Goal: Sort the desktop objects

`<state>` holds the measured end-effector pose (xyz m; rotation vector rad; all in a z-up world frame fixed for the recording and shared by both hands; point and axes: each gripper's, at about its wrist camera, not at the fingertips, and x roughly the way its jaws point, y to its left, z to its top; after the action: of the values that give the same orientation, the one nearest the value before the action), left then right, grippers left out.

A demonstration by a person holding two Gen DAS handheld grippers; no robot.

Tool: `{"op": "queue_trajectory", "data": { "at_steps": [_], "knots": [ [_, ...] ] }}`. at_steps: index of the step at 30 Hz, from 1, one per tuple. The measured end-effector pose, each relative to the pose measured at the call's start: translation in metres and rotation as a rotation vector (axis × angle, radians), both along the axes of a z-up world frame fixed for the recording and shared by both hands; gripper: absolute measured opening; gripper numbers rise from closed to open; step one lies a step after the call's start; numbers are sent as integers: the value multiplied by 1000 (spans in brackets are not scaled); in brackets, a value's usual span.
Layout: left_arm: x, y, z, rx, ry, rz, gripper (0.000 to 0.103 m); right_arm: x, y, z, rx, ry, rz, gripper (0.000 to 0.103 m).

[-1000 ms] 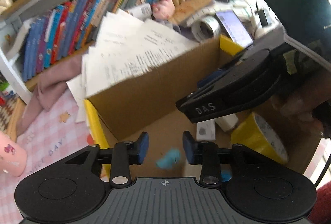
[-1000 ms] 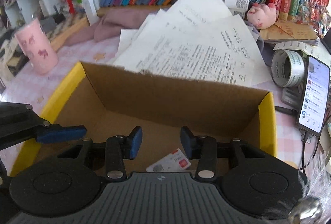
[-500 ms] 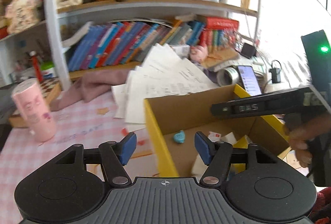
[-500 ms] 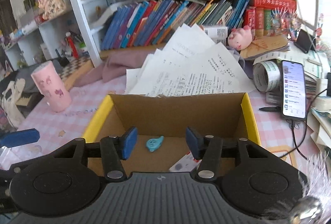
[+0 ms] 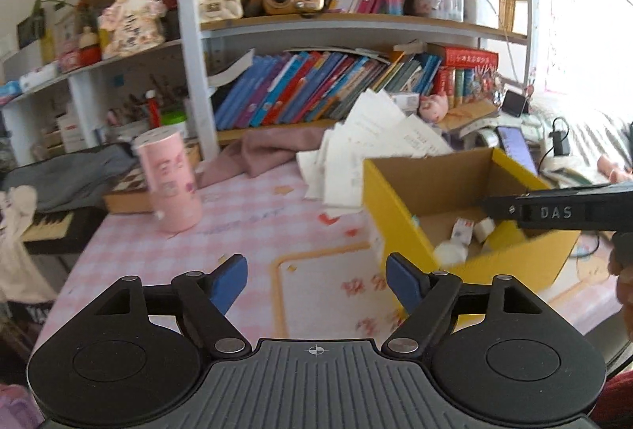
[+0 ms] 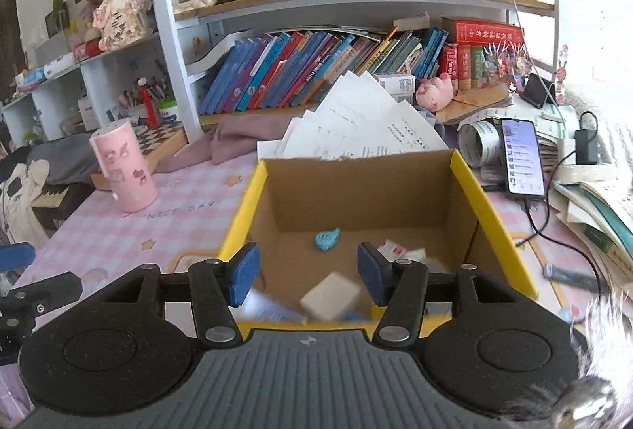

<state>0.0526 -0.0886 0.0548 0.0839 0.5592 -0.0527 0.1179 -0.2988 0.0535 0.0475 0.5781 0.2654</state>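
Box (image 6: 467, 191) sits mid-desk w/ small items in it; papers (image 6: 356, 128) behind it, cup (image 6: 122, 167) to its left, phone (image 6: 522, 160) & tape roll (image 6: 480, 144) to its right.

Cardboard box (image 6: 490, 215): yellow outside and rims, plain brown inside. On its floor a turquoise teardrop-shaped piece (image 6: 326, 239), a beige block (image 6: 330, 296), a white card with red print (image 6: 391, 250).
Counter cloth (image 6: 186, 215): pink-and-white check, small tan stars, grey lettering.
Cylinder cup (image 6: 123, 167): pale pink with darker pink figures.
Chessboard (image 6: 158, 144): brown and cream squares.
Loose papers (image 6: 356, 128): white, black print.
Cloth at far shelf (image 6: 237, 140): dusty mauve.
Plush pig (image 6: 434, 93): pink.
Gripper pads (image 6: 245, 272): blue on black bodies.
Books on the lower shelf (image 6: 277, 73): mostly blue, with red at far right.
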Motion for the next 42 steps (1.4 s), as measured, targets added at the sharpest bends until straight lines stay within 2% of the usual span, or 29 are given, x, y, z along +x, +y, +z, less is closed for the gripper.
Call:
{"op": "queue_trajectory", "data": {
  "at_steps": [4,8,13,17,25,32,42],
  "knots": [
    [-31,15,-7,7,15,37,90,-37,18,-7,-34,4,-7,59],
    [-56,26,-17,7,47,53,92,-75,32,-15,-66,23,3,65],
    [-75,30,-29,23,100,37,99,-108,42,-24,-89,49,6,73],
    [-87,30,-34,22,121,0,99,-127,45,-31,-96,84,-1,77],
    [-100,30,-38,17,138,-40,102,-145,47,-35,-97,127,-28,84],
    [-102,28,-41,26,150,-64,103,-150,48,-35,-103,123,-43,90],
    [-103,30,-44,9,174,-66,103,-153,46,-37,-113,139,-53,93]
  ]
}}
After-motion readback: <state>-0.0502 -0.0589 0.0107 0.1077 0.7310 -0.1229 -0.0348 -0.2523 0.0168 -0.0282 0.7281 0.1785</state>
